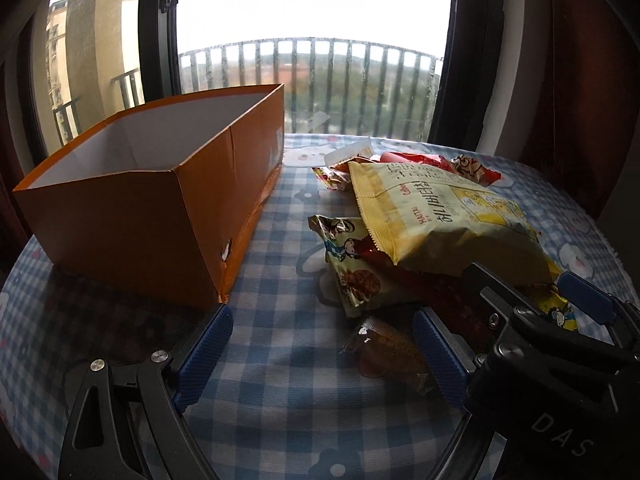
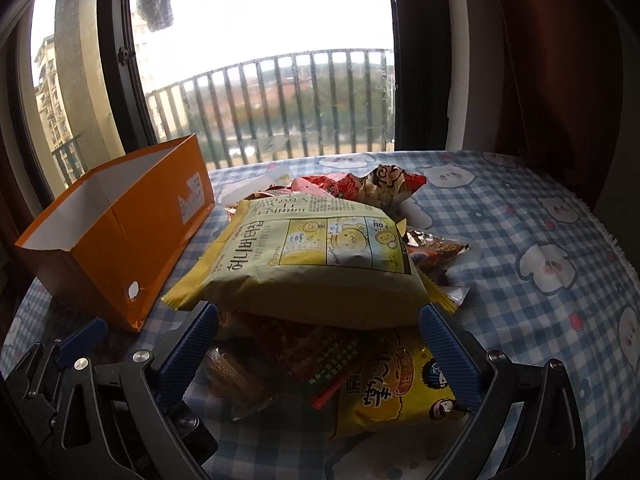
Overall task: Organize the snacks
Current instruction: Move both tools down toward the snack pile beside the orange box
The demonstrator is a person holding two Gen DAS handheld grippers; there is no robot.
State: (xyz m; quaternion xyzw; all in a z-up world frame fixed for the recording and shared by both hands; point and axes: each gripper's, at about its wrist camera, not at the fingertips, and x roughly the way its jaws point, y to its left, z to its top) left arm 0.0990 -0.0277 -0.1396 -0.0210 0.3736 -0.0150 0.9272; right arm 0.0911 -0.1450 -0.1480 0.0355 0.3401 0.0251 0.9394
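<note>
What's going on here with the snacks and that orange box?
Someone is tidying snacks with a pair of hand-held tongs. A heap of packets, topped by a big yellow chip bag, lies on the checked tablecloth beside an orange box, and no snacks can be seen inside it. The right tongs stand open around the near end of the heap; the left tongs are open over a small clear-wrapped snack. Nothing is gripped yet.

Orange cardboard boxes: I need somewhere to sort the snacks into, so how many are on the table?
1. The open orange cardboard box stands on the checked tablecloth, left of the snack pile topped by a large pale yellow crisp bag. No other box shows.
</note>
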